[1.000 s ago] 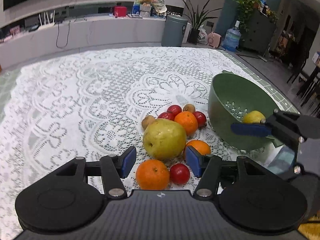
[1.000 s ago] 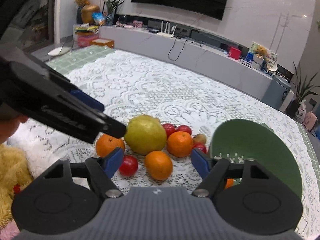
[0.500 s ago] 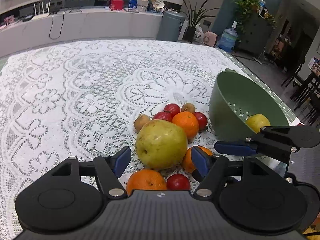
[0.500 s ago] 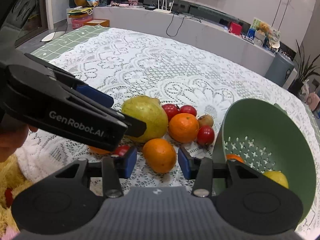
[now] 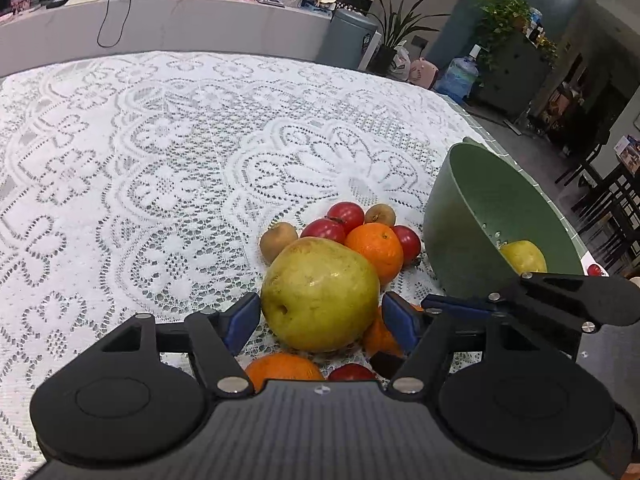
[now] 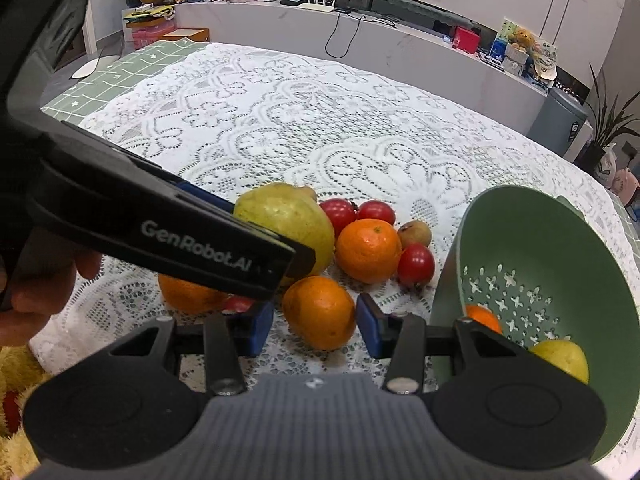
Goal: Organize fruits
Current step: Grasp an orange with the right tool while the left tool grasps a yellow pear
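Big yellow-green pear (image 5: 320,294), speckled skin, betw. oranges (image 5: 375,251).

Both wrist views look steeply down, close, sharing the fruit pile (image 5: 332,276) and colander (image 6: 560,264).

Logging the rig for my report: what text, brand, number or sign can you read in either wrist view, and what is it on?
"GenRobot.AI": on the side of the left gripper's finger, in the right wrist view.
Print on the boxes on the far counter: too small to read.
Nothing else legible.
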Motion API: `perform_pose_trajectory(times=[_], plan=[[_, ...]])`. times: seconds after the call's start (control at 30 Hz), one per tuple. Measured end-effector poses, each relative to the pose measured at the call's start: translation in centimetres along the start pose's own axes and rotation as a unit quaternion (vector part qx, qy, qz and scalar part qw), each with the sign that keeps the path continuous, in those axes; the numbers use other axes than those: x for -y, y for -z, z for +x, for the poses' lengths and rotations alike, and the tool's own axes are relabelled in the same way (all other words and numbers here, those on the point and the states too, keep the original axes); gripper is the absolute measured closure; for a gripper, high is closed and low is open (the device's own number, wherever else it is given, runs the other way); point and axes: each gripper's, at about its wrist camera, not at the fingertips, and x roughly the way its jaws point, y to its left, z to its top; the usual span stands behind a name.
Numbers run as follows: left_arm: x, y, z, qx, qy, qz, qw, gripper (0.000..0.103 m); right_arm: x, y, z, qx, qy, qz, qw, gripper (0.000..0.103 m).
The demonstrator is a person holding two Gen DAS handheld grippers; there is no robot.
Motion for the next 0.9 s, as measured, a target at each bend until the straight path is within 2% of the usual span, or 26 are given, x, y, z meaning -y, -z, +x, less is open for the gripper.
perform_pose_trajectory(times=[0.13,0.37,0.9], plan=[[-0.1,0.0,0.1,0.001,0.005,-0.005,1.0,0.027,-0.1,0.1,0.1,-0.002,0.013,-0.003,1.0,0.065],[0.2,0.2,0.1,0.009,-0.001,-0.001,1.0,0.029,-0.1,0.2,0.0,0.0,0.016,-0.001,1.0,0.066],[-0.3,0.6,-1.3,0.037,-0.007,-0.03,0.9988,0.031,-0.1,0.5,-1.4,0.025,0.017,-0.002,1.0,0.067]])
